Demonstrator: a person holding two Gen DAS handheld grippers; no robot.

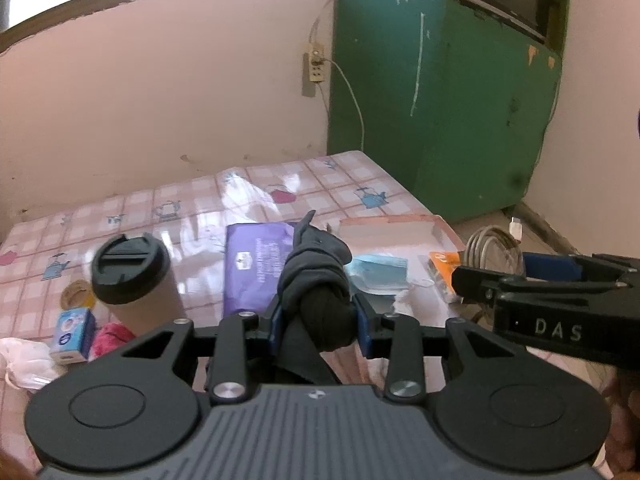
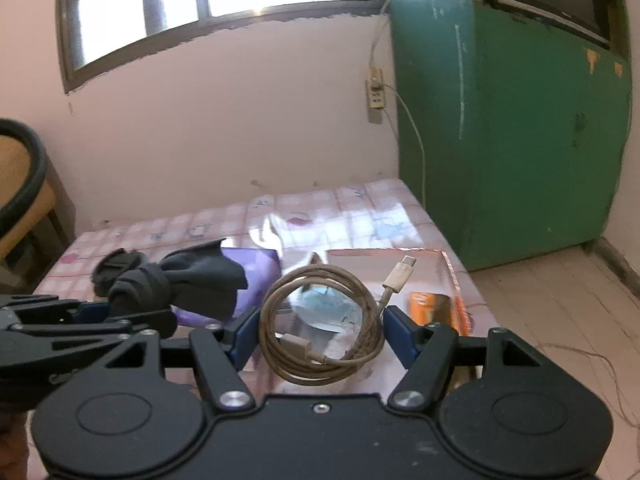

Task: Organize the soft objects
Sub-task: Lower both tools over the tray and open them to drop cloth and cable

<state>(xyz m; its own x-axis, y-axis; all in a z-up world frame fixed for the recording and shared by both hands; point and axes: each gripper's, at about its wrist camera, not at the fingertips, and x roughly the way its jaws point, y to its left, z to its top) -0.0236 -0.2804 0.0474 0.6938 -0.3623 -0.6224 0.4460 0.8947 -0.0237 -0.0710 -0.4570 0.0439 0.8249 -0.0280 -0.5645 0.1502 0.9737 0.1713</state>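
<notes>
My left gripper (image 1: 318,312) is shut on a knotted dark grey sock bundle (image 1: 316,276) and holds it above the table; the bundle also shows in the right wrist view (image 2: 180,280). My right gripper (image 2: 320,330) is shut on a coiled beige USB cable (image 2: 320,320), held above the table; the coil also shows in the left wrist view (image 1: 494,246). A blue face mask (image 1: 380,272) lies on the table beyond the sock, and it shows through the coil in the right wrist view (image 2: 328,308).
On the pink checked tablecloth (image 1: 120,220) lie a purple wipes pack (image 1: 252,264), a cup with a black lid (image 1: 132,276), an orange packet (image 1: 444,272), a pink flat box (image 1: 392,232), a small blue carton (image 1: 72,334) and pink cloth (image 1: 114,336). A green door (image 1: 440,100) stands at the right.
</notes>
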